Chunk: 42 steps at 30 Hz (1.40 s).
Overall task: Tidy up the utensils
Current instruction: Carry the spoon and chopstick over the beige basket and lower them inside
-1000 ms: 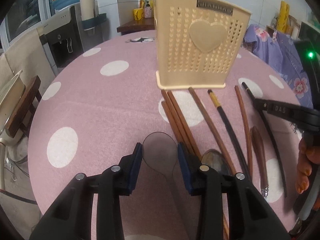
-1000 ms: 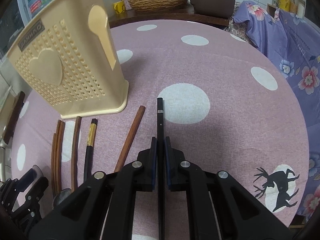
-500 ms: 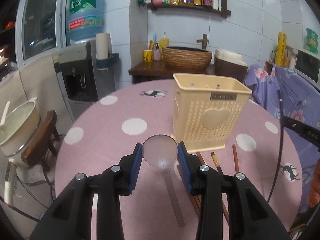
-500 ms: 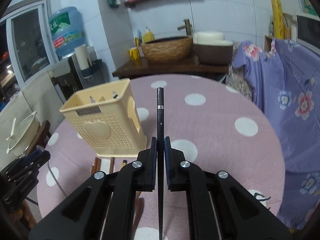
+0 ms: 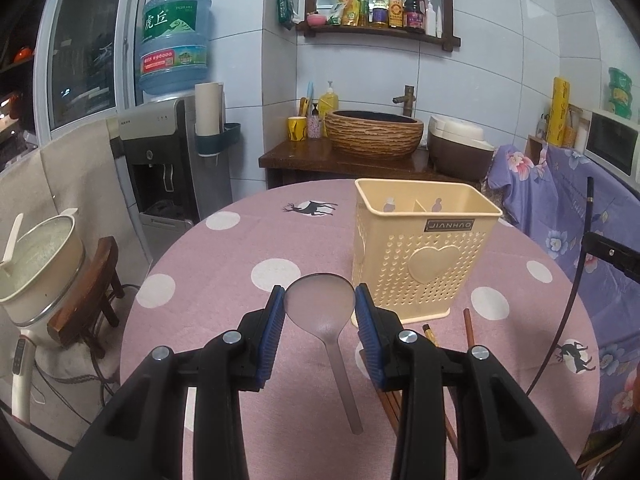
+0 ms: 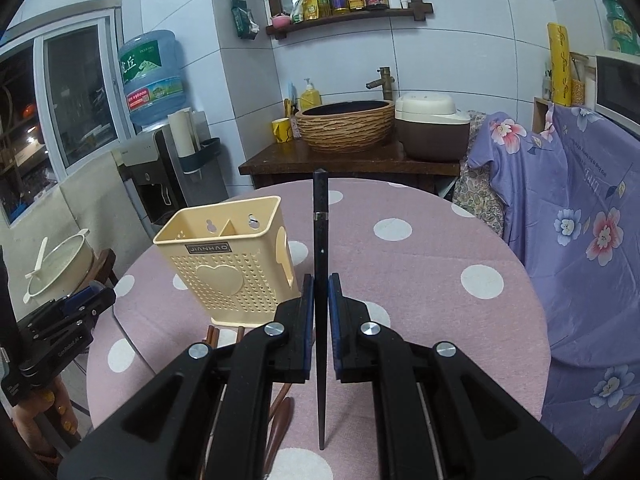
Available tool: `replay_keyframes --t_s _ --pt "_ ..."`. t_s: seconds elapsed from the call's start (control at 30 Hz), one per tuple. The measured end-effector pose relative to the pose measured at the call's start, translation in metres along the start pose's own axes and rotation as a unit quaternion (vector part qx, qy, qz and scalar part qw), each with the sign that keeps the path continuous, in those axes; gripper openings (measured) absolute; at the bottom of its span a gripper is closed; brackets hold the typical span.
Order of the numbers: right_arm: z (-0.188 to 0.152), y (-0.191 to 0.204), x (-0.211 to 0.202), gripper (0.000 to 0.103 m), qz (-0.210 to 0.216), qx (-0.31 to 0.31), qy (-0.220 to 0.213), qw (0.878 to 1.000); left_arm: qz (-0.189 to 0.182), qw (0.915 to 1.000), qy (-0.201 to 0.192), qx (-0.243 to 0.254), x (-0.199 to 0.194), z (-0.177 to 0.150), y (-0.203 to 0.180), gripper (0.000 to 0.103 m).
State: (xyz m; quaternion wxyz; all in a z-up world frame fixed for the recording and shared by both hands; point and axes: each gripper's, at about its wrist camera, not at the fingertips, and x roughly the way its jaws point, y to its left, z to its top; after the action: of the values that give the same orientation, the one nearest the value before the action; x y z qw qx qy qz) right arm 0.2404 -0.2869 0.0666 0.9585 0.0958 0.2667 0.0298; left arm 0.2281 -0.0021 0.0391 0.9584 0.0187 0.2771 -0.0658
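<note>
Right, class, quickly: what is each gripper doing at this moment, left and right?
Left gripper: closed on the bowl of a clear spoon, lifted off the table.
Right gripper: closed on a black chopstick, held in the air.

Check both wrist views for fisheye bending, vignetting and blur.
Left wrist: sharp, black vignette in the corners, wall tiles bowed, the black chopstick curves near the right edge. Right wrist: equally sharp, same dark corners; the centred black chopstick reads straight.

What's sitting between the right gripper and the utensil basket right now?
Right wrist view: only bare pink tablecloth separates the right gripper, shut on a black chopstick, from the yellow basket. Brown chopsticks lie at the basket's foot.
</note>
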Motion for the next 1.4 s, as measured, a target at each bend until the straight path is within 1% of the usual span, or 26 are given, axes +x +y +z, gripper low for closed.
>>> replay_keyframes --t_s 0.13,0.23,0.33,0.37,0.47,0.5,0.6,0.73,0.83,0.93,1.0,1.17,1.27,1.4 --pt "0.006 0.003 -0.006 0.008 0.007 -0.002 -0.006 1.0 -0.008 0.9999 -0.008 -0.003 -0.006 0.011 0.004 0.036" --pt "0.019 0.006 -0.012 0.008 0.016 -0.002 -0.014 1.0 -0.016 0.9997 -0.018 -0.006 -0.011 0.024 0.005 0.036" --pt "0.038 0.009 -0.018 0.008 0.026 0.001 -0.027 0.999 -0.021 0.9988 -0.044 -0.009 -0.021 0.048 0.006 0.036" --pt "0.047 0.011 -0.021 0.008 0.031 0.005 -0.034 0.999 -0.021 0.9979 -0.061 -0.01 -0.027 0.06 0.005 0.036" --pt "0.08 0.015 -0.031 0.008 0.052 0.021 -0.066 0.996 -0.017 0.994 -0.107 -0.013 -0.039 0.09 0.001 0.036" --pt "0.093 0.019 -0.034 0.008 0.055 0.023 -0.08 0.995 -0.019 0.9929 -0.116 -0.013 -0.039 0.101 -0.002 0.036" --pt "0.122 0.029 -0.04 0.008 0.06 0.03 -0.118 0.991 -0.036 0.991 -0.125 -0.03 -0.031 0.133 -0.008 0.036" --pt "0.149 0.047 -0.035 0.008 0.052 0.031 -0.163 0.985 -0.019 0.9882 -0.15 -0.023 -0.015 0.156 -0.023 0.036" --pt "0.153 0.062 -0.017 0.008 0.042 0.022 -0.175 0.983 -0.011 0.9886 -0.15 -0.014 0.002 0.156 -0.034 0.036" --pt "0.144 0.071 0.004 0.008 0.027 0.018 -0.178 0.983 -0.007 0.9901 -0.14 -0.011 0.02 0.146 -0.04 0.036" --pt "0.133 0.073 0.023 0.008 0.026 0.017 -0.161 0.986 -0.008 0.9918 -0.127 -0.011 0.031 0.135 -0.041 0.036" --pt "0.103 0.067 0.054 0.008 0.019 0.025 -0.123 0.992 -0.017 0.9944 -0.104 -0.003 0.044 0.105 -0.043 0.036" --pt "0.088 0.064 0.064 0.008 0.019 0.02 -0.103 0.994 -0.016 0.9952 -0.096 0.007 0.047 0.093 -0.047 0.036" --pt "0.072 0.061 0.071 0.008 0.02 0.022 -0.087 0.996 -0.012 0.9964 -0.082 0.018 0.054 0.081 -0.05 0.036"
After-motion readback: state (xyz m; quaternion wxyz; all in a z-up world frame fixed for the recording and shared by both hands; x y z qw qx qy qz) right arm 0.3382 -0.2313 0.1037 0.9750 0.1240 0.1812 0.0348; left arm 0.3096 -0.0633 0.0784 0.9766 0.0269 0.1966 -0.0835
